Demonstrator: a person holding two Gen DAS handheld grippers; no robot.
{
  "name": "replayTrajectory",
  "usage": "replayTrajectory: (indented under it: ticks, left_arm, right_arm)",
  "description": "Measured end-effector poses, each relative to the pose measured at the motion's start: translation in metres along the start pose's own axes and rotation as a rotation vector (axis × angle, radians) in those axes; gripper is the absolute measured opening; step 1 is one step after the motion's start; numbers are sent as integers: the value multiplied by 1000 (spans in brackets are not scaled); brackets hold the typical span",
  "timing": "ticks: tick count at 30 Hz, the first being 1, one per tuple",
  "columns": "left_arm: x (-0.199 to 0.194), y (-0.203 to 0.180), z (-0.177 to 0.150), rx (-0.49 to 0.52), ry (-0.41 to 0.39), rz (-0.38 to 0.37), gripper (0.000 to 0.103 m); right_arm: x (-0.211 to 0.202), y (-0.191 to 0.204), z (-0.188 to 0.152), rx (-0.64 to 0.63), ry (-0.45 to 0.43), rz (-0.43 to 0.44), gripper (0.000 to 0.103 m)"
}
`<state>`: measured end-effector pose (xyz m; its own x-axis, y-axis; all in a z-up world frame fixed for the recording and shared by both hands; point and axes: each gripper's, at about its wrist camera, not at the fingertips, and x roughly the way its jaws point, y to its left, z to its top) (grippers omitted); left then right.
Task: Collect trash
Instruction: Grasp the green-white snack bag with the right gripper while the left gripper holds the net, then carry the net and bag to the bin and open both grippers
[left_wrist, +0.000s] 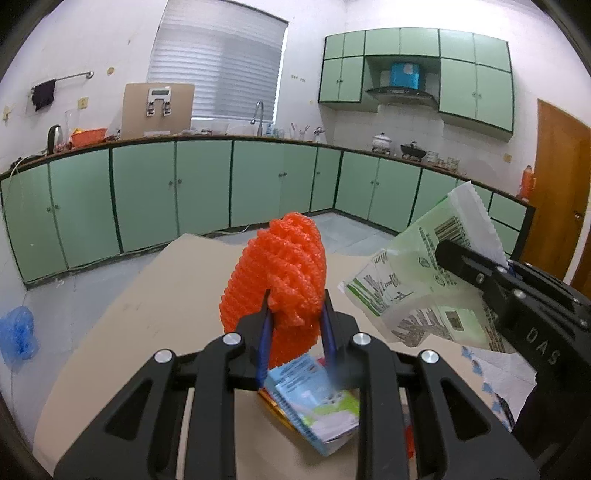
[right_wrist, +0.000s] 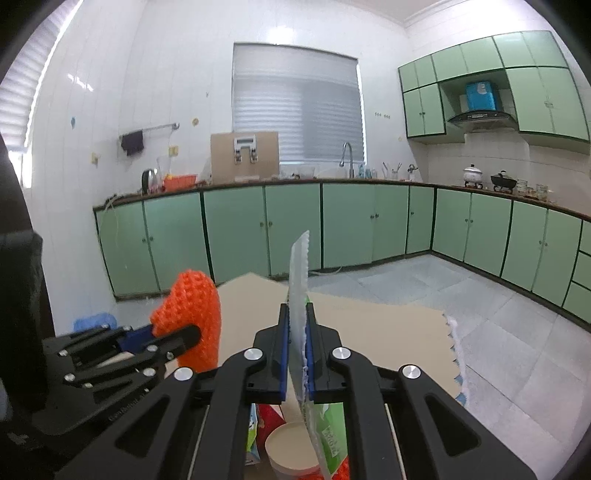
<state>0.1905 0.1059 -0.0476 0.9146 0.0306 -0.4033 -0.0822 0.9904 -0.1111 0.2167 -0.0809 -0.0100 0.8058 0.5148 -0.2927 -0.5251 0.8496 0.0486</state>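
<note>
1. On the floor at the far left lies a blue plastic bag (left_wrist: 17, 338), well apart from the cardboard sheet (left_wrist: 147, 306).
2. The left gripper (left_wrist: 295, 314) has its jaws pinching an orange foam net (left_wrist: 277, 273), held above the cardboard sheet.
3. Under this gripper, near the sheet's near edge, lies a small carton (left_wrist: 314, 410) with blue and green print.
4. The right gripper (right_wrist: 297, 332) has its jaws pressed together on a green and white plastic wrapper (left_wrist: 417, 291), which stands upright between the blue pads (right_wrist: 283, 354).
5. Below the right gripper a beige paper cup (right_wrist: 291, 450) is visible.
</note>
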Motion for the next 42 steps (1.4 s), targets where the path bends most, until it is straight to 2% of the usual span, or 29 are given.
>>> replayTrajectory:
  ticks: [5,11,22,33,42]
  left_arm:
    - [-10,-19,8,23,-24,-40,22]
    - [-20,-56,9,56,-36,-105,22]
    - [-36,-137,-4,111,-43,-257,22]
    - [-46,-214,-39,168,-10,-397,22]
    - [-42,-270,-87,222,56,-512,22]
  right_arm:
    - [-27,-21,11,72,-49,12,7]
    - [-66,-42,14,107,-92,-23,7]
    - [-135,-84,3,132,-113,-159,7]
    - [-195,-139,-28,170,-80,-322,7]
    - [-227,-177,-60,213,-35,-432,7]
